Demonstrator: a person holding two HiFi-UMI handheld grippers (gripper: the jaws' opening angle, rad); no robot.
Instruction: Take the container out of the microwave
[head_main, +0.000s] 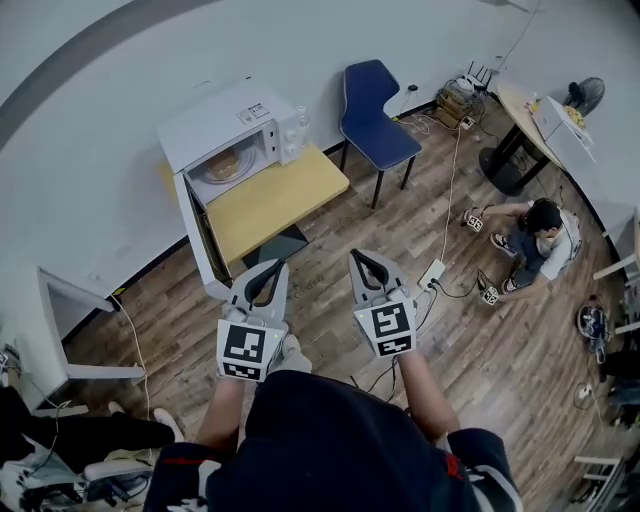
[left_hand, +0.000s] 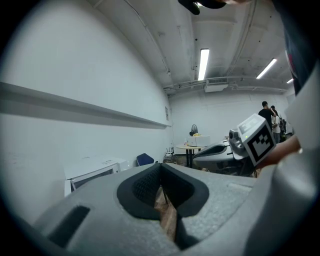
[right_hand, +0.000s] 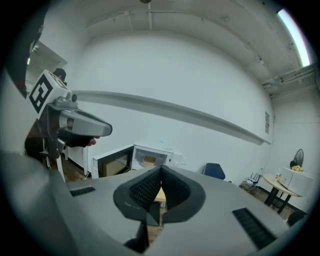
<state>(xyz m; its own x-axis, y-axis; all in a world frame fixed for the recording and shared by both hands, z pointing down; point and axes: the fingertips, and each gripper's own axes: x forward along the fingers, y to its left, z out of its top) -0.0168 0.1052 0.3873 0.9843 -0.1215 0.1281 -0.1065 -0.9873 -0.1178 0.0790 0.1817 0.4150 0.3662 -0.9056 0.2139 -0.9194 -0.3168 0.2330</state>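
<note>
The microwave (head_main: 232, 128) sits in the upper left of the head view, at the far end of a yellow table (head_main: 285, 200) against the white wall. Its door (head_main: 196, 243) hangs wide open, swung out along the table's left side. The container (head_main: 225, 165) is inside the oven, a round tan dish on the oven floor. In the right gripper view it shows as a pale brownish shape in the lit cavity (right_hand: 148, 161), just above the jaw tips.

Both grippers are held low in the middle of the frame, well apart from the table and pointing toward it. The left gripper (head_main: 271, 269) has its jaws pressed together at the tips with nothing between them; through the slit below only wood floor (left_hand: 167, 215) shows. The right gripper (head_main: 359, 258) is likewise closed on nothing, its dark pads (right_hand: 142, 190) meeting at the top.

A blue chair (head_main: 375, 115) stands just right of the microwave. Further right, a person (head_main: 540, 235) sits on the floor beside a round table (head_main: 520, 112).
</note>
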